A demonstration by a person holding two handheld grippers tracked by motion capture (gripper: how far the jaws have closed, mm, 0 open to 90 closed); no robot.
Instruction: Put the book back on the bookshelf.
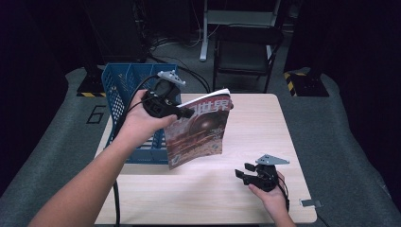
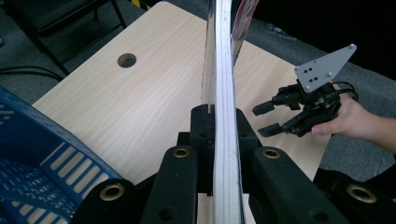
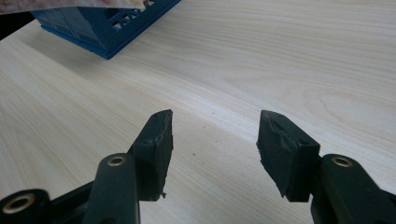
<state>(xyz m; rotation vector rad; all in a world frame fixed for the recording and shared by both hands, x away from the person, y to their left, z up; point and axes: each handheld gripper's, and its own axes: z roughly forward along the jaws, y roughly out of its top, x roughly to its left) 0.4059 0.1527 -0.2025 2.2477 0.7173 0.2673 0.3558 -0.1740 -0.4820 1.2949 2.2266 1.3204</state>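
Clamping a magazine (image 1: 198, 130) by its edge, the left gripper (image 1: 182, 112) holds it upright above the table (image 1: 265, 142), at about ten o'clock from the table's middle in the high view. The magazine hangs clear of the wood, its reddish cover with large printed characters facing the person, and its left part overlaps the blue slotted basket (image 1: 124, 82) that stands at the table's nine o'clock edge. In the left gripper view the two black jaws press flat against either side of the magazine's (image 2: 223, 93) stacked pages, pinching them tight.

At five o'clock on the table, the right gripper (image 1: 247, 174) sits low in the person's right hand (image 1: 274, 196), well apart from the magazine. Its fingers (image 3: 156, 149) are spread with bare wood showing between them, gripping nothing. A round cable hole (image 2: 126, 60) shows in the tabletop beyond the magazine.
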